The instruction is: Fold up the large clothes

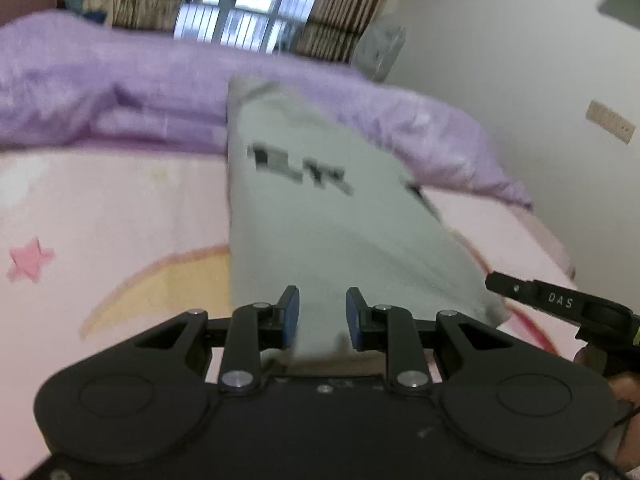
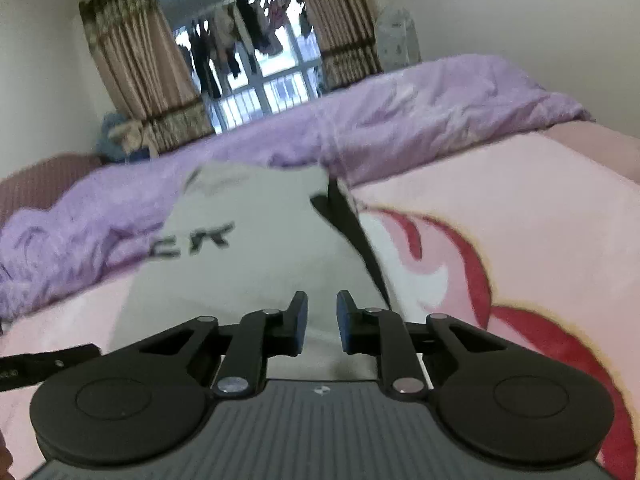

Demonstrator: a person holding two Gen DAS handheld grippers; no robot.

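Observation:
A light grey garment (image 1: pixel 320 208) with black letters lies folded into a long strip on the pink blanket (image 1: pixel 120 220). My left gripper (image 1: pixel 322 312) stands over its near end, jaws apart, with cloth showing in the gap and the blue pads not pressing on it. In the right wrist view the same garment (image 2: pixel 248 280) runs away from my right gripper (image 2: pixel 322 320), which is open above its near edge. A black band (image 2: pixel 352 232) lines the garment's right side. One finger of the right gripper (image 1: pixel 520 290) shows at the garment's near right corner.
A rumpled purple quilt (image 2: pixel 400 120) lies across the far side of the bed, touching the garment's far end. Behind it are curtains (image 2: pixel 132 60) and a window (image 2: pixel 256 80). A white wall with a socket (image 1: pixel 610 121) stands to the right. The pink blanket (image 2: pixel 520 208) spreads on both sides.

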